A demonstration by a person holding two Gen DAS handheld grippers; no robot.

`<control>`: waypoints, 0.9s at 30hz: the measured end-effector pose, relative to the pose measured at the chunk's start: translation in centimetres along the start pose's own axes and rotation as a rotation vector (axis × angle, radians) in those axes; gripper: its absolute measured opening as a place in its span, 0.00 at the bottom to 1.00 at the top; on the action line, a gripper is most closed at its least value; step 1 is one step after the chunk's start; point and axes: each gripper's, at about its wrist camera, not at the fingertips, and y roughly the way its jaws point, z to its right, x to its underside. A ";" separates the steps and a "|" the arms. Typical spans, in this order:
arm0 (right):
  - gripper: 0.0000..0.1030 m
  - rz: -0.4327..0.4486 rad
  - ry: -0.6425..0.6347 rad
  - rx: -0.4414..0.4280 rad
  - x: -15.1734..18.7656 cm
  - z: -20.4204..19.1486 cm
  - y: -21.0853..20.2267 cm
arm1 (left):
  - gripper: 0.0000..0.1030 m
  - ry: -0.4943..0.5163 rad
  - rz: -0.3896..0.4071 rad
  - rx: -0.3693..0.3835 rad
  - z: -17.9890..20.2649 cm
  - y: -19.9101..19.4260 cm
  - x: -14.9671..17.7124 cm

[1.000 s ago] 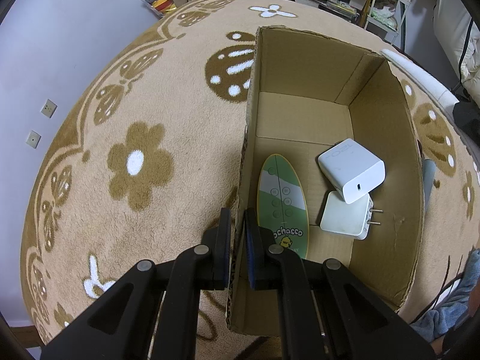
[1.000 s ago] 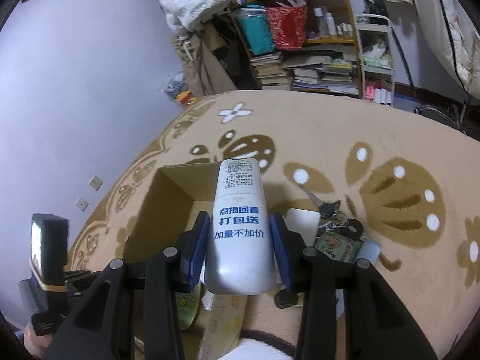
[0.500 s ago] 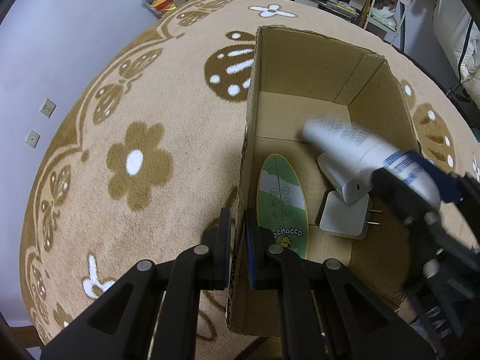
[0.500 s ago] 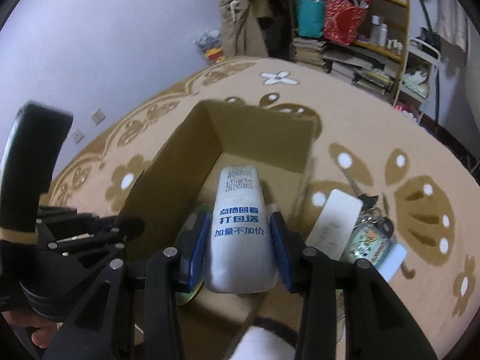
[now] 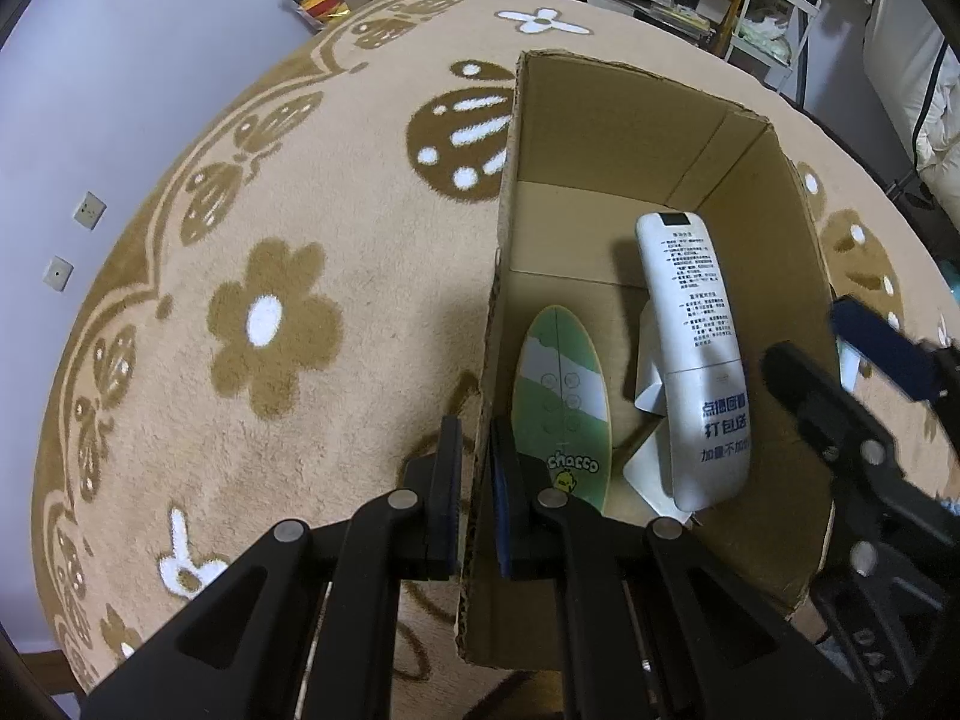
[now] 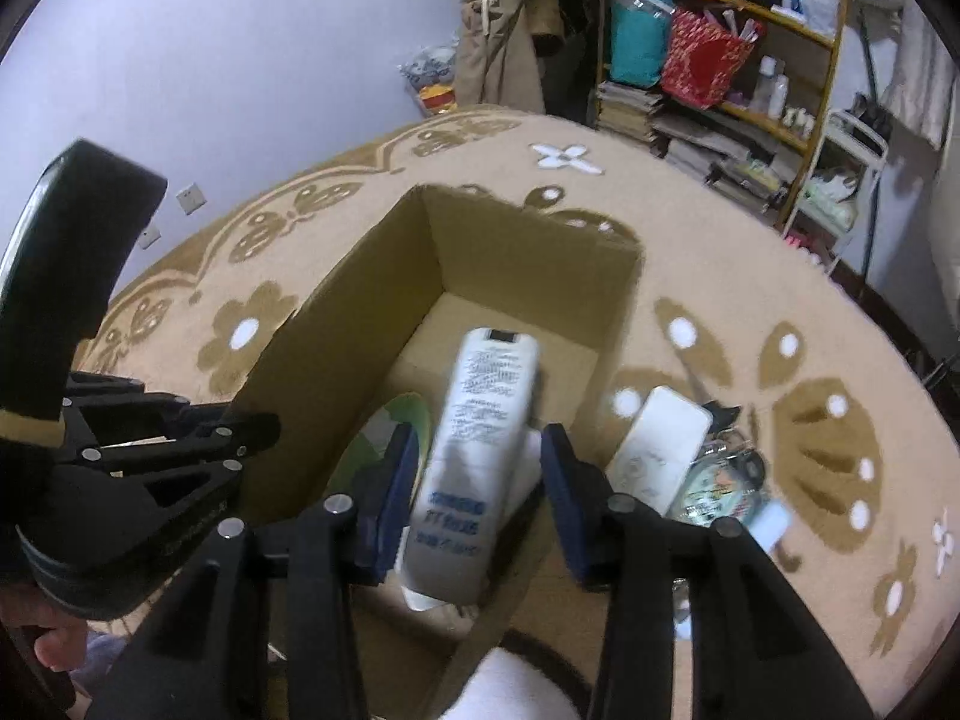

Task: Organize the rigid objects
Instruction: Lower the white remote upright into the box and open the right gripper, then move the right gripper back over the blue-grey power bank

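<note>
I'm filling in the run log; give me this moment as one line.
left gripper: shut on box wall | right gripper: opening, pads off white remote | remote: in box, atop white chargers

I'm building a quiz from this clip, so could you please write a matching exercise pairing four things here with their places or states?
Things:
1. remote
2. left gripper
3. right gripper
4. keys

Places or states:
A. on the carpet beside the box
B. jaws opening, pads off the remote
C. clamped on the box wall
D. lying in the box over the white chargers

Pairs: 1-D, 2-C, 3-B, 4-A
</note>
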 end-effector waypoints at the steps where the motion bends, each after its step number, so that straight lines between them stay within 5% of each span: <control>1: 0.58 0.007 0.003 0.005 -0.1 0.1 -0.3 | 0.09 0.001 0.001 -0.001 0.0 0.0 0.0; 9: 0.90 0.066 0.058 0.025 -1.0 1.9 -2.4 | 0.09 -0.003 0.010 -0.001 -0.1 -0.2 0.1; 16: 0.91 0.052 0.136 0.064 -0.5 5.5 -2.9 | 0.09 0.000 0.009 -0.002 0.0 -0.3 0.2; 27: 0.97 0.000 0.255 0.238 1.8 11.2 -1.9 | 0.09 0.007 0.010 -0.009 0.2 -0.3 0.2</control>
